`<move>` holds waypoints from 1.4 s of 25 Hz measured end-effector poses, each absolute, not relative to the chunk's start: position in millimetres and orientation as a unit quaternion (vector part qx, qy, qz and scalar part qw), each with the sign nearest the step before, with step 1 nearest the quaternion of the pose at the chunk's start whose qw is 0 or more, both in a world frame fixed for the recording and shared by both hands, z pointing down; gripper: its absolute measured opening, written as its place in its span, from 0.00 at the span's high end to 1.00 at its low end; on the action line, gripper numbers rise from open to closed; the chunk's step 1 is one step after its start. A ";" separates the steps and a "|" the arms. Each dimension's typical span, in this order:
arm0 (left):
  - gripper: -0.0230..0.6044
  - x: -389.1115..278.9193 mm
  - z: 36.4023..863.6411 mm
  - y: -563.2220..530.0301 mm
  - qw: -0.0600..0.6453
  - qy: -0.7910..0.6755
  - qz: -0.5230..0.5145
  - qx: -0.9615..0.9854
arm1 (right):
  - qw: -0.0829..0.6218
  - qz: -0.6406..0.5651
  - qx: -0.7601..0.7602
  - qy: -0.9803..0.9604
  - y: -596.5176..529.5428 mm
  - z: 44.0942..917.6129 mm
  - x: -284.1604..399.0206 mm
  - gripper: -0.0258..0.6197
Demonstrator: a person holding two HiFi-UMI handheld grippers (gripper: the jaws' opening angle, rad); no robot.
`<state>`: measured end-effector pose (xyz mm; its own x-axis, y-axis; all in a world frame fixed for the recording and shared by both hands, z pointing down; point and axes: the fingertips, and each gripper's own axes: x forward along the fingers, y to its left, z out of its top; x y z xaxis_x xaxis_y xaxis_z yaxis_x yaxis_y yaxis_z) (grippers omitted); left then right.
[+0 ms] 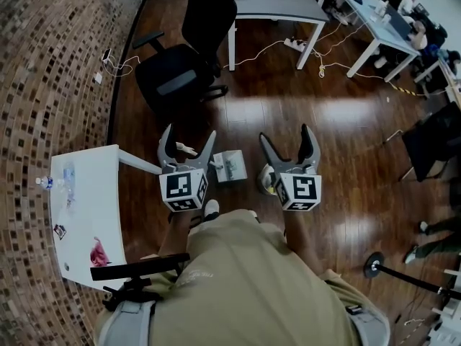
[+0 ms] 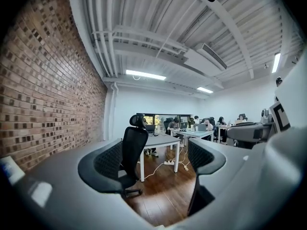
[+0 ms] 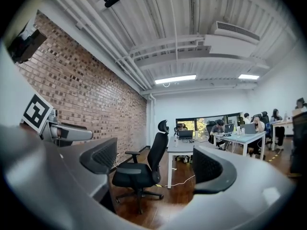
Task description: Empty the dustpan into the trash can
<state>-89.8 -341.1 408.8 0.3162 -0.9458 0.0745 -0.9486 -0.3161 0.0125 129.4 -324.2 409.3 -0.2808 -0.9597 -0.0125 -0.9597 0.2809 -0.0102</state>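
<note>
In the head view both grippers are held level, side by side above the dark wood floor. My left gripper [image 1: 189,134] is open with nothing between its jaws, and so is my right gripper [image 1: 284,133]. On the floor between them lies a small grey-white boxy thing [image 1: 230,166]; I cannot tell if it is the dustpan or a bin. A pale rounded thing with a yellow-green edge [image 1: 266,180] shows partly under the right gripper. The left gripper view [image 2: 153,164] and the right gripper view [image 3: 156,164] show only the room through empty jaws.
A black office chair [image 1: 184,71] stands ahead, with a white desk [image 1: 277,9] behind it. A white table [image 1: 90,215] bearing a bottle and small items sits at my left, against the brick wall [image 1: 50,85]. Cables and a power strip [image 1: 295,44] lie on the floor. More desks and people are at the far right.
</note>
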 end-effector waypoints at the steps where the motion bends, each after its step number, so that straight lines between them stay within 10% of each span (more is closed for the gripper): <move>1: 0.29 -95.4 407.3 -343.8 0.027 -0.585 0.027 0.810 | 0.008 -0.002 -0.600 0.800 -327.0 409.3 126.6 0.19; 35: 0.31 -212.6 426.7 -361.4 0.047 -0.608 0.081 0.789 | 0.006 -0.045 -0.535 0.843 -365.1 424.4 41.4 0.19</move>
